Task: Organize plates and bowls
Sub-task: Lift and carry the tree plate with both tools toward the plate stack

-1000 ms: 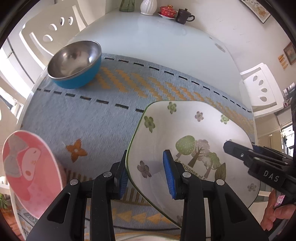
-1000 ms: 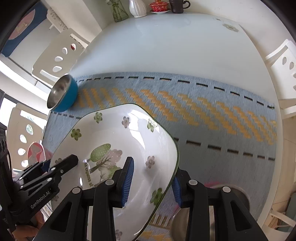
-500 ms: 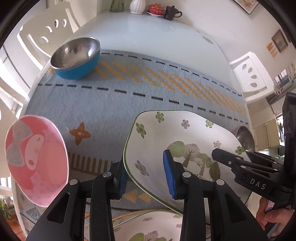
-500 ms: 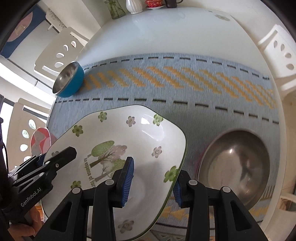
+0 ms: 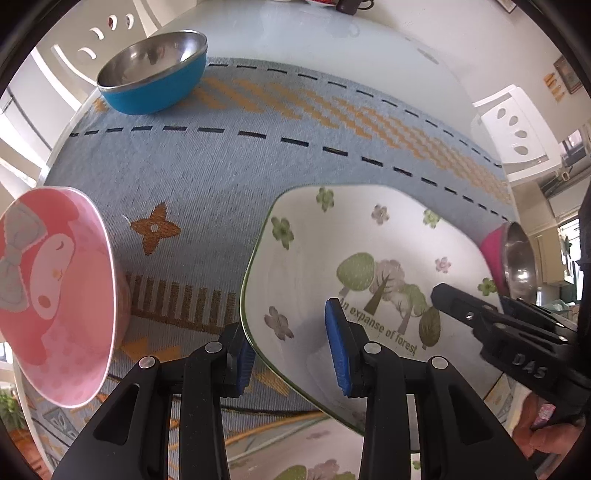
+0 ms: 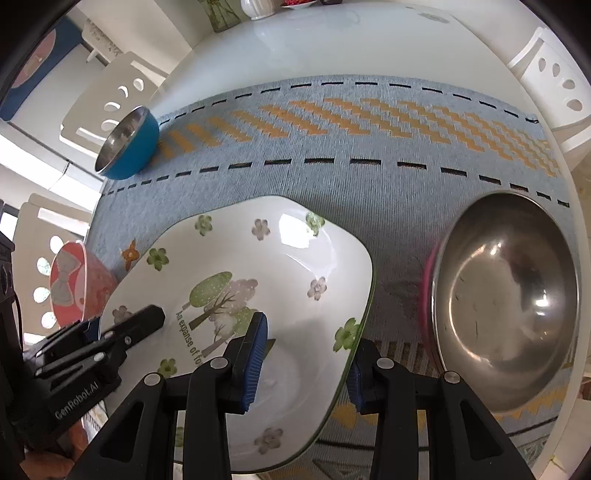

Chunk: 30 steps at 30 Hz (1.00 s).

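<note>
two grippers' jaws clamp floral plate (image 5: 332, 236) rim above mat (image 5: 207, 173)

second plate (image 5: 317, 465): cut off by bottom edge | pink steel bowl (image 5: 511, 258): partly behind held plate (image 5: 332, 258) | mug (image 5: 351, 5): cropped at top

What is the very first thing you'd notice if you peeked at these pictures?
The big white plate with trees and flowers stands out first, held above the blue woven mat by the left gripper and the right gripper, one on each side of its rim. Next come the pink cartoon bowl at the left and the shiny steel bowl at the right.
</note>
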Motion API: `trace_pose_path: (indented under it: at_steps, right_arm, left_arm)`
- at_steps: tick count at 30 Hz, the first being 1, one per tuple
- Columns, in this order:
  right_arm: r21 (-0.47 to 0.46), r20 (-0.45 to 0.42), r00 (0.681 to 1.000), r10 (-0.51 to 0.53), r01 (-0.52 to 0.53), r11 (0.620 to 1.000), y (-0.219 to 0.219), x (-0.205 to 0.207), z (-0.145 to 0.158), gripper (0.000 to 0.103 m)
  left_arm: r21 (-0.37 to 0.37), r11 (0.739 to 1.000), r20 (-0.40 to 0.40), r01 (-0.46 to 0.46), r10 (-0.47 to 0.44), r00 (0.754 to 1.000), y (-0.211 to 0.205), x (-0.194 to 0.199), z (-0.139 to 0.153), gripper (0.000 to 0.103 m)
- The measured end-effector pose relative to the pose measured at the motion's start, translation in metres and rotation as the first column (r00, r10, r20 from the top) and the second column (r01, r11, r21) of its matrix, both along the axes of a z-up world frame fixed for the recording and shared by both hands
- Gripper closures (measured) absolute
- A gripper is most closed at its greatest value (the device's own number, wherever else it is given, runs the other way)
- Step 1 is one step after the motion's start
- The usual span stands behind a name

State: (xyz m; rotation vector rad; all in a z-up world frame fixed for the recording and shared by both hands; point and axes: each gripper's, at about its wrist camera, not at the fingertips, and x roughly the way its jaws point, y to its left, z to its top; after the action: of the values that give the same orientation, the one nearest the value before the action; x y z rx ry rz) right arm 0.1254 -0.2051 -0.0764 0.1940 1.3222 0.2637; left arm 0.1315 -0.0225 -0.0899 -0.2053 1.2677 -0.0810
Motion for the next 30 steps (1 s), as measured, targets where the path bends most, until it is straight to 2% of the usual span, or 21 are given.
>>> trace_pose_path:
  at_steps: [2,6,11,14,16,21,24,28,30]
  right_arm:
    - [0.009,-0.001,1.000,-0.004,0.004,1.000,0.000,0.005,-0.001,0.066]
    - [-0.030,0.007,1.000,0.014,-0.014,0.999,0.007,0.013,-0.004,0.066]
    - [0.001,-0.060,0.998,0.026,-0.026,1.000,0.010,0.023,-0.012,0.062]
    - [0.013,-0.137,0.989,0.061,-0.060,0.998,0.012,0.034,-0.024,0.054]
    - [-0.004,-0.141,0.987,0.075,-0.077,0.997,0.014,0.042,-0.031,0.046]
    - [-0.016,-0.107,0.989,0.104,-0.106,0.994,0.021,0.053,-0.031,0.040]
    - [-0.031,-0.095,0.988,0.123,-0.127,0.991,0.025,0.057,-0.032,0.039]
    - [0.007,-0.125,0.990,0.072,-0.071,0.997,0.020,0.063,-0.034,0.037]
    - [0.002,-0.116,0.990,0.079,-0.079,0.997,0.021,0.063,-0.034,0.037]
  left_arm:
    - [-0.010,1.000,-0.004,-0.021,0.021,1.000,0.001,0.003,-0.004,0.070]
    - [-0.009,0.999,-0.002,-0.045,0.045,0.999,0.004,0.009,-0.006,0.068]
    - [-0.055,0.992,-0.092,-0.116,0.111,0.990,0.015,0.018,-0.018,0.063]
    - [0.010,0.995,-0.105,-0.098,0.099,0.990,0.012,0.022,-0.022,0.063]
    - [0.024,0.995,-0.122,-0.092,0.095,0.988,0.008,0.026,-0.023,0.063]
    - [0.017,0.995,-0.118,-0.101,0.102,0.988,0.005,0.035,-0.022,0.061]
    - [0.014,0.994,-0.112,-0.107,0.108,0.988,0.005,0.036,-0.021,0.061]
    - [0.019,0.991,-0.112,-0.135,0.136,0.984,0.005,0.029,-0.018,0.061]
    - [0.014,0.991,-0.113,-0.134,0.134,0.984,0.006,0.027,-0.016,0.062]
